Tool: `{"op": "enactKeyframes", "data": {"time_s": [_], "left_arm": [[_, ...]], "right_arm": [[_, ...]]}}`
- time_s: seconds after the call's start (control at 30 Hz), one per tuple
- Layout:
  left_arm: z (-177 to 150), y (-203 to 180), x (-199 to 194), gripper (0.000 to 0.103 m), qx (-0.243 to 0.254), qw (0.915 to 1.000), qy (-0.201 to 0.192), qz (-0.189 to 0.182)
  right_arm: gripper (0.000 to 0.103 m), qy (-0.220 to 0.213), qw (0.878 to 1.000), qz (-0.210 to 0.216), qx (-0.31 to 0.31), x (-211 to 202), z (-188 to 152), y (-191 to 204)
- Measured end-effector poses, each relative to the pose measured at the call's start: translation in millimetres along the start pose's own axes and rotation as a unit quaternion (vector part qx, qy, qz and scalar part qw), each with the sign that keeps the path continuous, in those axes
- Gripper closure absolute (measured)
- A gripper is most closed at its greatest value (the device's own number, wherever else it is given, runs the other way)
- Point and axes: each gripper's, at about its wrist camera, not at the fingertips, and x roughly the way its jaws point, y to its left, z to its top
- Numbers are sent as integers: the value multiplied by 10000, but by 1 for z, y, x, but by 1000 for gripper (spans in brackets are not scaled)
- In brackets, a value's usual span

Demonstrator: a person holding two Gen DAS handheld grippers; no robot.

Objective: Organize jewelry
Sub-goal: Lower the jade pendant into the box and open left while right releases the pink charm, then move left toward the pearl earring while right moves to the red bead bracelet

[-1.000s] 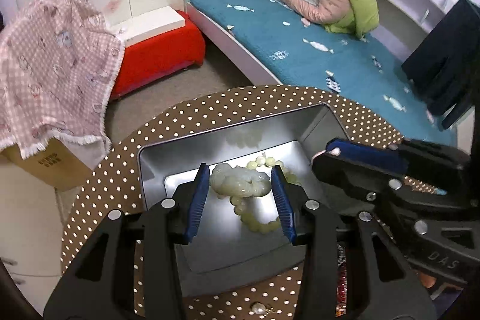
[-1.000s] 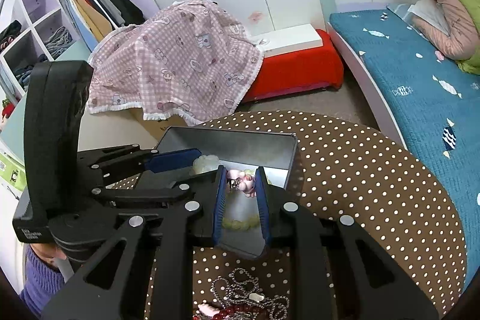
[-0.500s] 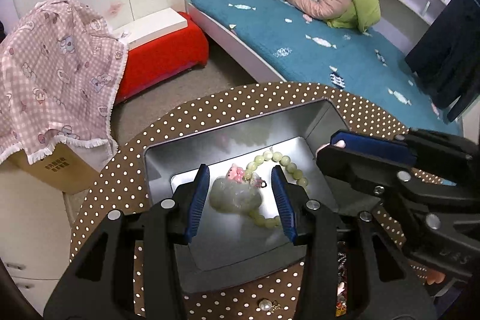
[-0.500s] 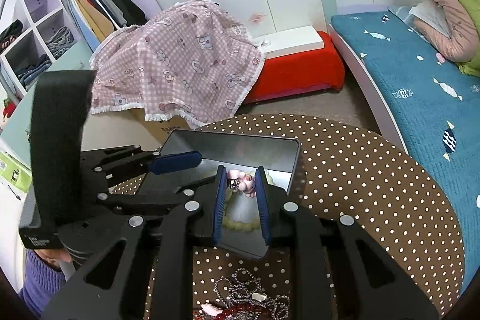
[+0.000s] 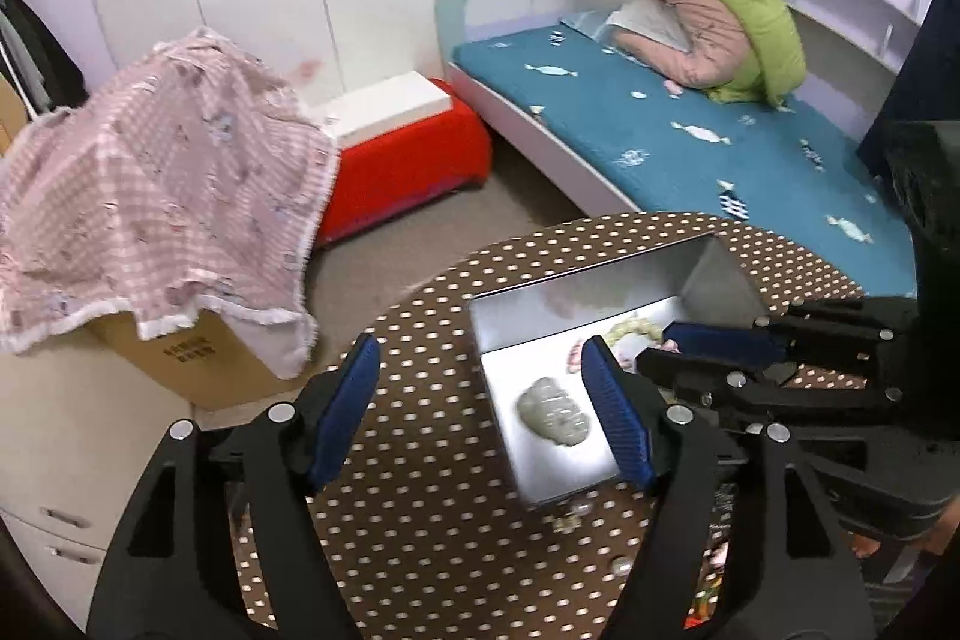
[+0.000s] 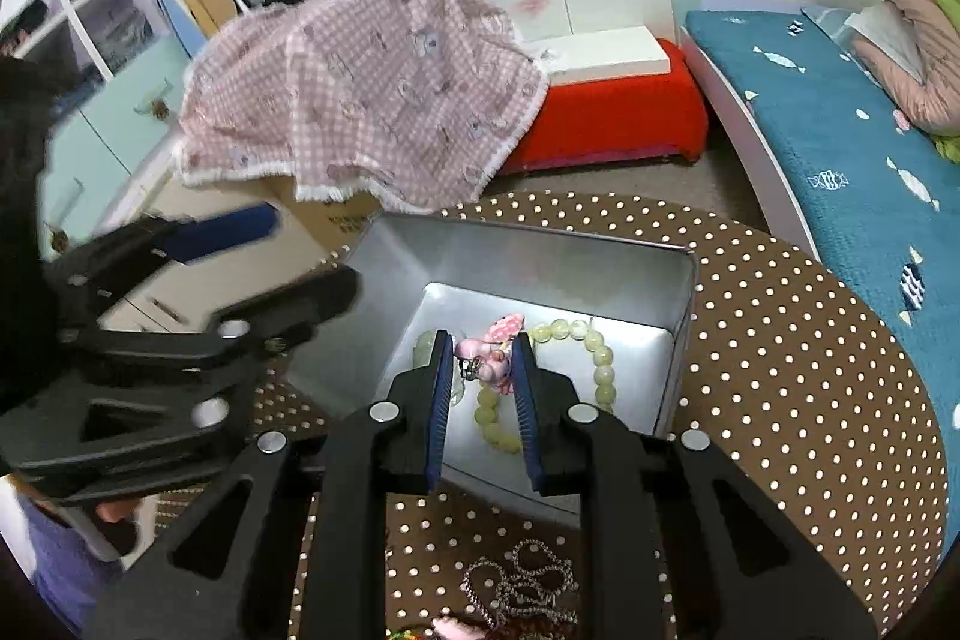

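Note:
A silver tin (image 5: 576,292) stands on the brown dotted table. A pale jade pendant (image 5: 555,412) lies loose on its floor. My left gripper (image 5: 480,349) hovers over the tin's left edge, its jaws opening wide with nothing between them. In the right wrist view my right gripper (image 6: 482,343) is shut on a small pink charm (image 6: 489,367), low inside the tin (image 6: 540,250). A green bead bracelet (image 6: 597,355) lies on the tin floor just beyond and right of it. The right gripper's fingers (image 5: 714,340) also reach into the tin in the left wrist view.
A silver chain necklace (image 6: 522,580) and red beads (image 6: 447,631) lie on the table (image 6: 810,400) in front of the tin. A small pearl piece (image 5: 621,565) lies near the tin's front. Beyond the table are a bed, a red bench and a cloth-covered box.
My left gripper has opened, leaving the jade pendant in the tin, and has drawn back up and to the left. The right gripper has kept the pink charm and moved deeper over the tin.

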Motion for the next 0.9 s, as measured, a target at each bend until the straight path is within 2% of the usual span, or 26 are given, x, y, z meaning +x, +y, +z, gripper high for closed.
{"op": "enactKeyframes", "data": {"time_s": [0.23,0.37,0.43,0.57,0.67,0.8,0.9], "left_arm": [[-4,3,1,30,2,10000,9,79],[-14,6,-7,30,-69,9999,-109,42],[-25,8,-17,30,-120,9997,-210,11],[-51,6,-39,30,-256,9985,-482,18],[-71,-3,-47,30,-333,9980,-529,12],[-96,-27,-45,30,-205,9988,-440,107],[-108,-41,-33,31,-238,9994,-244,-41]], "right_arm": [[82,26,9997,-231,-89,3,0,0],[69,-183,9995,-250,-62,-12,-7,-3],[67,-354,9988,-326,-121,-26,-13,-4],[61,-653,9963,-485,-287,-58,-38,-6],[58,-744,9951,-561,-346,-70,-57,-8],[57,-723,9952,-607,-258,-74,-83,-14],[57,-646,9964,-528,-117,-72,-98,-19]]}}
